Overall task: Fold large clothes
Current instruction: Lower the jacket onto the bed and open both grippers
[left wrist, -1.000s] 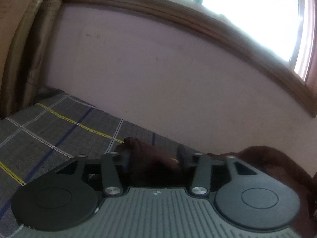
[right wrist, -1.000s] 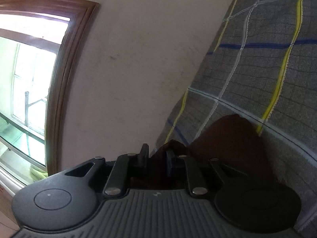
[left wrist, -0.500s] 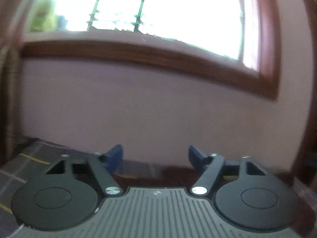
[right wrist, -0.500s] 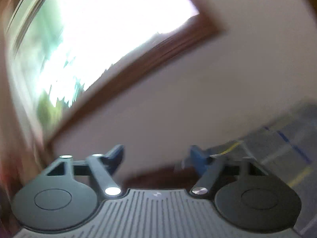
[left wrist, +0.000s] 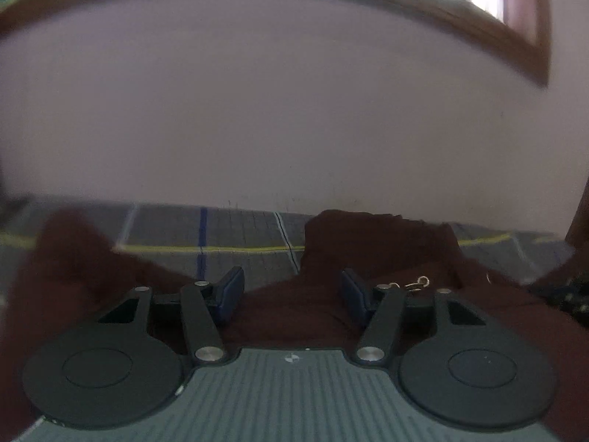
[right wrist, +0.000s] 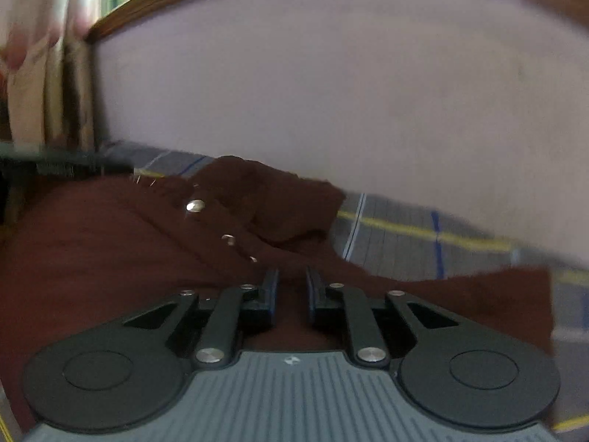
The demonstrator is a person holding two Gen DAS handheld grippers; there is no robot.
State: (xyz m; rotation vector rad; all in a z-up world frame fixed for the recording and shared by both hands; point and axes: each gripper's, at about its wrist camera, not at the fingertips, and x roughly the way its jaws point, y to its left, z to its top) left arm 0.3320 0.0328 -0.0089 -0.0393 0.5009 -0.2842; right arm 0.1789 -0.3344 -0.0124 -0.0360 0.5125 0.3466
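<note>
Two grippers work over one big maroon garment [left wrist: 331, 305] spread on a checked bed [left wrist: 250, 228] against a pale wall [left wrist: 294, 110], under a wooden window frame [left wrist: 497, 25]. Ahead of the left gripper [left wrist: 291, 294] the cloth rises in a bunched hump just beyond its right finger, with a small metal clasp [left wrist: 419, 281] lying beside that finger. Ahead of the right gripper [right wrist: 291, 287] a placket with a row of snaps [right wrist: 195, 206] runs away to the upper left, and a loose flap [right wrist: 497, 302] lies off to its right.

The left gripper's jaws stand about half apart and are closing, with cloth lying between them but not yet pinched. The right gripper's jaws are drawn narrow, nearly together; cloth fills the slit between them, though whether the pads actually bite it I cannot tell.

To fold well, I judge each gripper should take a clean single edge rather than a bunch, pull the cloth taut between them, and lay it flat before creasing.
</note>
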